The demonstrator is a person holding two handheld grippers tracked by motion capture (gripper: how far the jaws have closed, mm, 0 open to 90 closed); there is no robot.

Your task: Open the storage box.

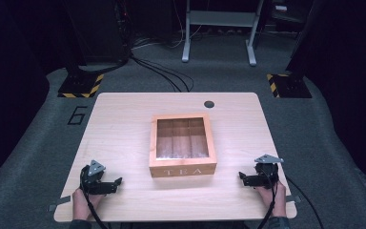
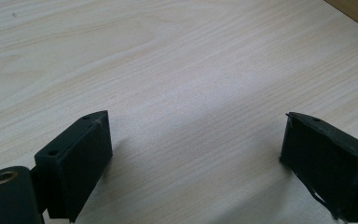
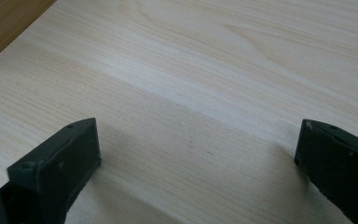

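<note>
A wooden tea box (image 1: 182, 146) marked TEA, with a clear window lid that lies shut, sits in the middle of the light wood table (image 1: 124, 119). Through the lid I see its dividers. My left gripper (image 1: 116, 184) rests near the front left edge, open, jaws pointing right toward the box, nothing between them (image 2: 196, 140). My right gripper (image 1: 242, 177) rests near the front right edge, open and empty (image 3: 198, 147), pointing left toward the box. A corner of the box shows in the left gripper view (image 2: 354, 11) and in the right gripper view (image 3: 4, 21).
A dark round cable hole (image 1: 209, 104) sits near the table's far edge. Grey carpet surrounds the table, with stand bases taped in yellow and black (image 1: 81, 86), cables (image 1: 162, 71) and a grey frame (image 1: 219, 28) behind.
</note>
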